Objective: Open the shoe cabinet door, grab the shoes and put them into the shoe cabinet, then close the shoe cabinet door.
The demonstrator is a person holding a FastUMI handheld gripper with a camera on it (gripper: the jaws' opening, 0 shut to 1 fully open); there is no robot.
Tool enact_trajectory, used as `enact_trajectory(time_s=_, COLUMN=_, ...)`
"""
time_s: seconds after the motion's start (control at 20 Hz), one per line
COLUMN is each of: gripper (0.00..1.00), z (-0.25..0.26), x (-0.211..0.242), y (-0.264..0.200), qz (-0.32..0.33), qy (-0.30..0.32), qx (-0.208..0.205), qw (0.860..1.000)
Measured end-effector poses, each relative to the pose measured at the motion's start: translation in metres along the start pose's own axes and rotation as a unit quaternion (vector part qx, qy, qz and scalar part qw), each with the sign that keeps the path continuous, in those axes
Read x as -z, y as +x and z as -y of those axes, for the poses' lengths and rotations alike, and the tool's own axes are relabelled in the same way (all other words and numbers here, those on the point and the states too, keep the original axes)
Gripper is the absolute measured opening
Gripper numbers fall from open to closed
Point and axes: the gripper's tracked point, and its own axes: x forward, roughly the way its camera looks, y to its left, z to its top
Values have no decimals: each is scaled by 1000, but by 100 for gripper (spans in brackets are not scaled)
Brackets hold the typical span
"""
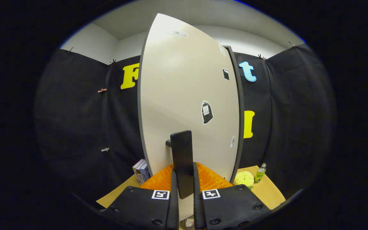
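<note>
Tongs (184, 188) clamped on the dark door handle (181, 159), pale shoe cabinet door (184, 95) swung open, wooden table (267, 191) below.

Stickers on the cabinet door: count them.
5 on the cabinet door: top, upper hinge-side edge, below it, middle, low. The handle between the gripper fingers may hide more.

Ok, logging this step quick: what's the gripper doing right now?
Gripper: closed on the black door handle of the shoe cabinet door, both fingers pressing its sides.
</note>
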Motion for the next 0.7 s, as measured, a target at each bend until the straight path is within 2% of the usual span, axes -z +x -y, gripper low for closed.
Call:
enact_trajectory(time_s=0.55, gripper=21, z=84, x=-17, y=-38, qz=5, qy=18, qx=32, qw=999)
enact_trajectory(time_s=0.7, gripper=21, z=112, x=-19, y=-42, qz=3, qy=1, qx=47, qw=999)
